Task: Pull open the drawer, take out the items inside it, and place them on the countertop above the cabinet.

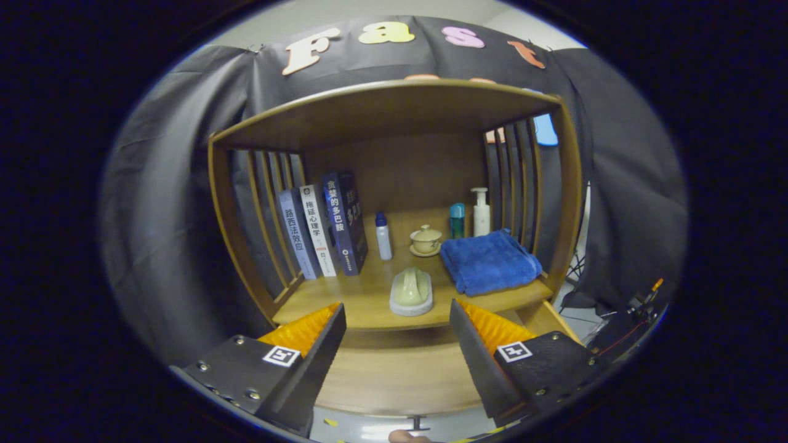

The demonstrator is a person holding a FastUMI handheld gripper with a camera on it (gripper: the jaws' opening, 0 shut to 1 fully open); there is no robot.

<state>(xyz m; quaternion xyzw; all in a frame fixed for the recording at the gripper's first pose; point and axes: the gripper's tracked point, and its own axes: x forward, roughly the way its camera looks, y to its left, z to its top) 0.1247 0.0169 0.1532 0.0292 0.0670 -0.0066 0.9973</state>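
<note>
My gripper (397,326) is open, with nothing between its fingers. Just beyond the fingertips a pale green item on a white base (411,293) lies on the wooden countertop (363,301) near its front edge. Below that edge and between the fingers is the open drawer (394,372), seen from above; its wooden bottom shows bare. A small dark handle (418,423) shows at the drawer's near edge, with a fingertip of a person (407,437) just below it.
On the countertop stand three books (323,227) at the left, a white bottle with a blue cap (383,236), a lidded cup on a saucer (425,240), a teal bottle (457,220) and a white pump bottle (481,211). A folded blue towel (489,261) lies at the right. Slatted sides and a wooden top enclose the shelf.
</note>
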